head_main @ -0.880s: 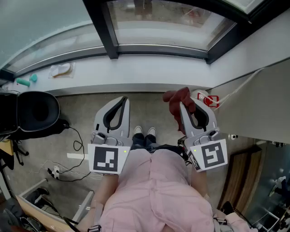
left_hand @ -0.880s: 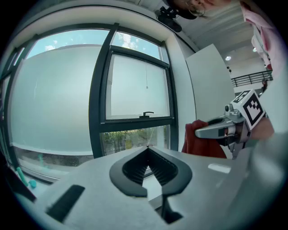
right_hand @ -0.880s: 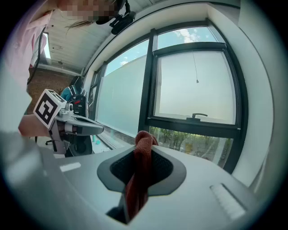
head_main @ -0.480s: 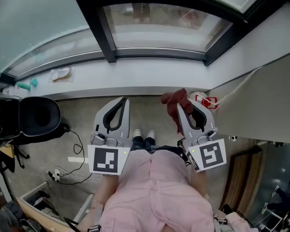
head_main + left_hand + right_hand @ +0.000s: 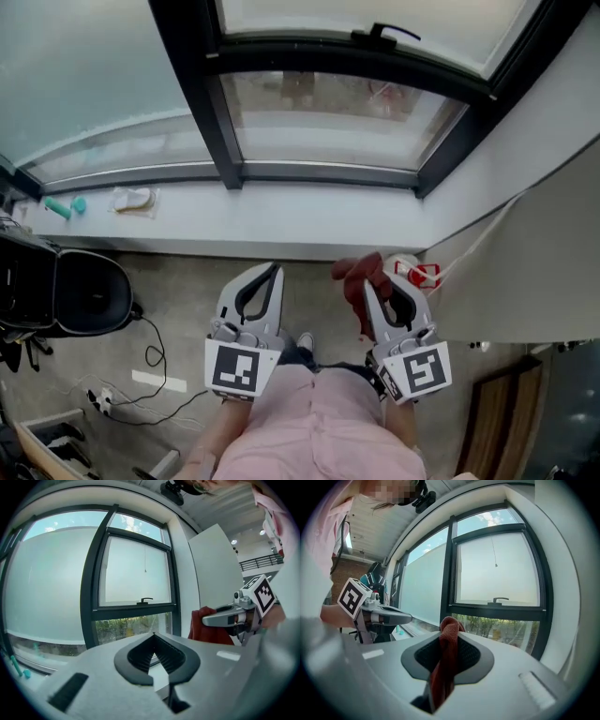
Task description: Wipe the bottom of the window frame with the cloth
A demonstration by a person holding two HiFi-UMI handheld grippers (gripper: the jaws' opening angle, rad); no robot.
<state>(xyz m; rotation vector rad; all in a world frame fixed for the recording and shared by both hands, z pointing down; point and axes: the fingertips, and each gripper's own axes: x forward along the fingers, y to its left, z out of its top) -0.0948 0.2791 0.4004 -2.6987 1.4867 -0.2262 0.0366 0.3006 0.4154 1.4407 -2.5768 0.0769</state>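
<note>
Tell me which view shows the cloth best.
The right gripper view: the cloth sits dead centre, clamped between the right gripper's jaws. The head view shows a small red bunch at its tip; the left gripper view shows a partly hidden side glimpse.

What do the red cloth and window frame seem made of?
The red cloth: soft woven fabric, probably terry or microfibre, judging by its nubby weave and limp folds. The window frame: likely dark painted metal, smooth and matte, with thin straight profiles.
</note>
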